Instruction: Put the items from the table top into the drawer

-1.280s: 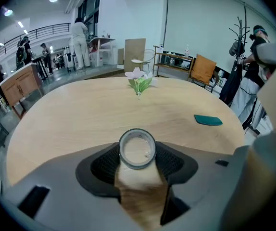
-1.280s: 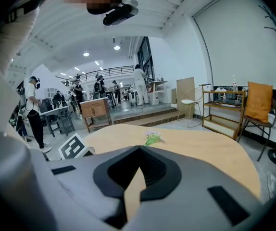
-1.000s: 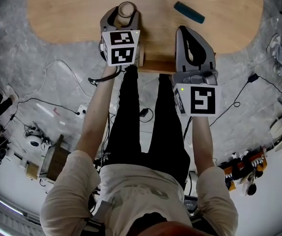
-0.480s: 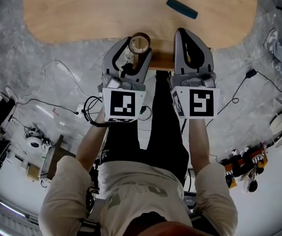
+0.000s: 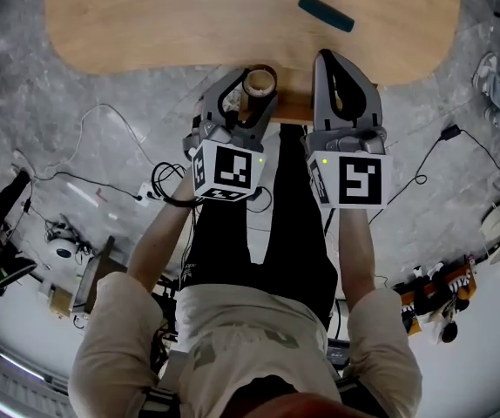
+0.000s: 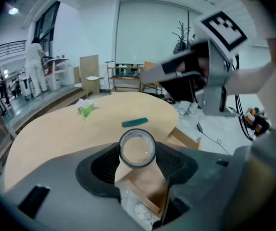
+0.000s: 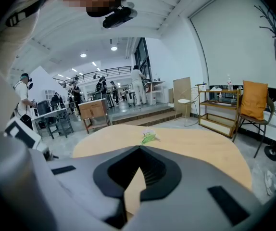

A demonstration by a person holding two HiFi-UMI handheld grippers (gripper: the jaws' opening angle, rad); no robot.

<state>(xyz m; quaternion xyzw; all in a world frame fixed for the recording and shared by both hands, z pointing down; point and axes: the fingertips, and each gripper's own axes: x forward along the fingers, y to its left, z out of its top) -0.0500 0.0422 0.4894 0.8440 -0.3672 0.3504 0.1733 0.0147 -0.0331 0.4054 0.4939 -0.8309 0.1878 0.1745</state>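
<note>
Clear dark-rimmed jar [image 6: 137, 149] pulled back.

My left tool [image 6: 137, 153] is matt grey plastic with ribbed black pads [image 6: 175, 163]; the jar [image 6: 137, 146] in it looks clear and glossy; the tabletop [image 6: 66, 129] is smooth, pale wood.

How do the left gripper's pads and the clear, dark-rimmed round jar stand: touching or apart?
Touching. The left gripper view shows both pads pressing the jar.
</note>
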